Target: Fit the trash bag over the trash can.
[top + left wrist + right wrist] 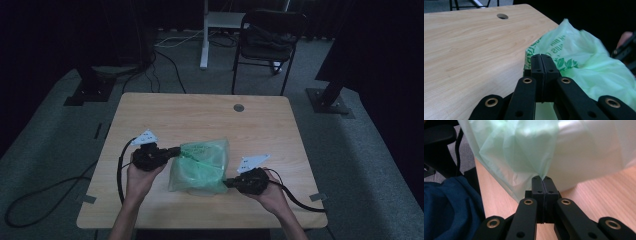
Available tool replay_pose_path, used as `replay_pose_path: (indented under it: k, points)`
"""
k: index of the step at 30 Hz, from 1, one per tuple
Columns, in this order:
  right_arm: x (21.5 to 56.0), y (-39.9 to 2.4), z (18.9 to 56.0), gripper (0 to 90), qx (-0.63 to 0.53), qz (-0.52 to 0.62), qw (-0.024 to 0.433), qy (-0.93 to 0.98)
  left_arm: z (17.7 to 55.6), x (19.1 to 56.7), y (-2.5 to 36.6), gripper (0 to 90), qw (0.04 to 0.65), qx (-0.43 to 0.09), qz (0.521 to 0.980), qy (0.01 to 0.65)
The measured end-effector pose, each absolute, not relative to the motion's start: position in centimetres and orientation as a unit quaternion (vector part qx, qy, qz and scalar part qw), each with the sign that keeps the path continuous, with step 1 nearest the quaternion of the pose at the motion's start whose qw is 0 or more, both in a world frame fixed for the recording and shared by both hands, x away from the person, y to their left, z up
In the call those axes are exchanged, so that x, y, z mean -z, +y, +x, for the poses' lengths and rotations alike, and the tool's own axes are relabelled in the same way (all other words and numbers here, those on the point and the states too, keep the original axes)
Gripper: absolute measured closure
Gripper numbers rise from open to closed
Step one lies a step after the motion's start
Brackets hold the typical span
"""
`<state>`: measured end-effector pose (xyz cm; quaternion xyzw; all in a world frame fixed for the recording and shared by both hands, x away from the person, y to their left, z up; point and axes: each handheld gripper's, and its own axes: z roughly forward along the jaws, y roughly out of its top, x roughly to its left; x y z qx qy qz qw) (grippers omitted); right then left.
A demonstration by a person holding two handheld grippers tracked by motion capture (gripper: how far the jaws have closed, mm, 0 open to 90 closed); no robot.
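Observation:
A light green translucent plastic bag (200, 165) with darker green print lies on the middle of the wooden table (200, 115), and something pale shows inside it (586, 152). My left gripper (177, 151) meets the bag's upper left edge. In the left gripper view its jaws (541, 56) are pressed together on the printed edge of the bag (579, 55). My right gripper (227, 183) sits at the bag's lower right corner. In the right gripper view it (543, 178) is shut, pinching a fold of the bag's film (524, 145), which rises taut from the tips.
A round cable hole (239, 107) sits near the table's far edge. A dark folding chair (267, 40) and a white stand (205, 35) are on the floor beyond. Cables trail off both grippers over the table's near edge. Blue cloth (446, 205) shows beside the table edge.

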<state>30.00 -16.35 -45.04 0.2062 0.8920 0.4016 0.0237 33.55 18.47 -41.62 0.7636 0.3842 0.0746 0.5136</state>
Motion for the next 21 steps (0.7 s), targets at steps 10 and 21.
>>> replay_pose_path:
  k: [10,21]
  points:
    - [46.4,-16.9,30.1,90.0,-0.382,0.208,0.001,0.901,35.4,44.8,20.2,89.8,0.514,-0.026,0.73,0.45]
    - [46.1,-17.8,30.1,62.3,-0.388,0.212,-0.006,0.897,33.5,43.8,21.8,69.1,0.502,-0.062,0.724,0.469]
